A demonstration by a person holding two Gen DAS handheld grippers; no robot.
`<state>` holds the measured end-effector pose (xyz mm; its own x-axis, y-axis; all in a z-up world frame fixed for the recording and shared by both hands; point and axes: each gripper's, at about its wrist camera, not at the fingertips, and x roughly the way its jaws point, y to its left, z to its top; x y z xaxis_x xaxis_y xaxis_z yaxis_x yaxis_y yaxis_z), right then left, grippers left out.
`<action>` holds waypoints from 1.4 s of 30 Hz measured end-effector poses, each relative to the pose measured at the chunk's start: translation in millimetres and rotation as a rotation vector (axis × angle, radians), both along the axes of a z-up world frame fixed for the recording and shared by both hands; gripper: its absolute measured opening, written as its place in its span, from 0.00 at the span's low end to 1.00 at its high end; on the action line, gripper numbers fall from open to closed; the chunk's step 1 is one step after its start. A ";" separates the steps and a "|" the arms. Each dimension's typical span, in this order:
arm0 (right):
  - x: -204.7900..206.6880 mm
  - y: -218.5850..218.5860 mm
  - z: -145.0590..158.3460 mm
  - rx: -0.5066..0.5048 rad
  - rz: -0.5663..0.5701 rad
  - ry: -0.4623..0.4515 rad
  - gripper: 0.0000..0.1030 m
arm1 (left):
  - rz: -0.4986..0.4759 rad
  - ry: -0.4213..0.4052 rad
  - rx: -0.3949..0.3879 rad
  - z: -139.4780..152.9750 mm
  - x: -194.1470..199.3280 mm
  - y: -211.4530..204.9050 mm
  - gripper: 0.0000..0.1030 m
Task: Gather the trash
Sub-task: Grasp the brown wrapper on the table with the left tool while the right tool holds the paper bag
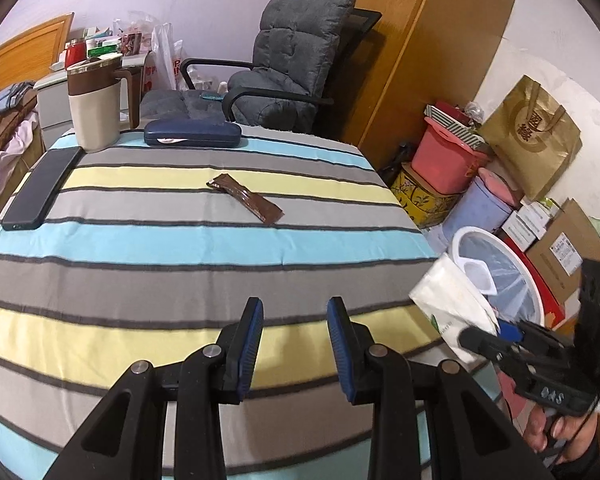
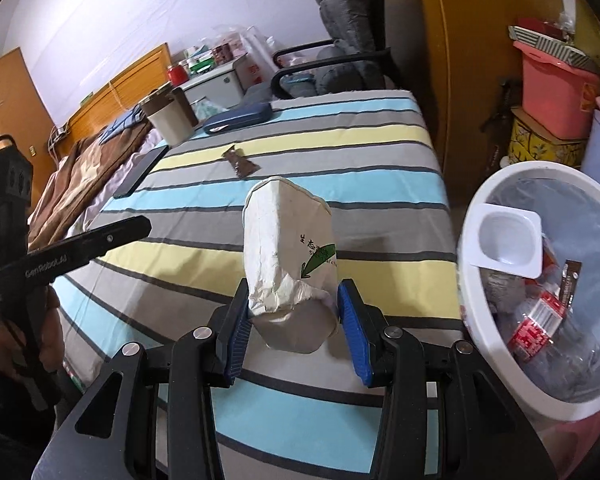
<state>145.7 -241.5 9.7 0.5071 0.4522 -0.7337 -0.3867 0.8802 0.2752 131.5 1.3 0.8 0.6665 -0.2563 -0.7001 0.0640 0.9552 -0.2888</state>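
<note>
My right gripper [image 2: 294, 316] is shut on a crumpled white paper bag [image 2: 288, 256] with green print, held above the striped table near its right edge. In the left wrist view the bag [image 1: 452, 304] and the right gripper [image 1: 500, 336] show at the right, beside the white trash bin [image 1: 460, 240]. The bin [image 2: 472, 240] holds a white plastic cup, a bottle and wrappers. A brown wrapper [image 1: 246, 198] lies on the table's middle and also shows in the right wrist view [image 2: 240, 163]. My left gripper [image 1: 295, 336] is open and empty over the table's near part.
A beige and brown jug [image 1: 94, 104], a blue glasses case [image 1: 192, 132] and a dark phone [image 1: 40, 188] sit at the table's far left. A grey armchair [image 1: 284, 76] stands behind. Boxes, a pink bin [image 1: 444, 160] and a gold bag [image 1: 536, 136] crowd the right floor.
</note>
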 end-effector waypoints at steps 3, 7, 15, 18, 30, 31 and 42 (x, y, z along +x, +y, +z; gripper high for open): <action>-0.7 -3.0 -3.2 -0.004 -0.009 -0.005 0.43 | 0.025 0.003 0.004 -0.9 17.0 1.0 0.32; 2.3 -9.6 -9.0 0.003 -0.017 0.000 0.43 | 0.061 0.018 -0.019 -4.2 42.1 4.9 0.32; 7.9 -18.3 -17.9 0.022 -0.035 0.029 0.43 | 0.159 0.068 -0.034 -19.0 105.6 10.7 0.39; 11.3 -19.6 -19.9 0.033 -0.033 0.033 0.43 | 0.183 0.080 -0.032 -26.1 126.7 11.1 0.39; 18.8 -18.1 -22.6 0.051 -0.017 0.039 0.43 | 0.222 0.114 0.034 -52.6 167.2 11.9 0.23; 19.2 -18.6 -22.7 0.052 -0.016 0.039 0.43 | 0.215 0.117 0.030 -53.0 166.7 11.9 0.21; 10.2 -20.9 -13.7 0.063 -0.019 0.011 0.43 | 0.100 0.096 0.053 -40.9 115.2 0.1 0.18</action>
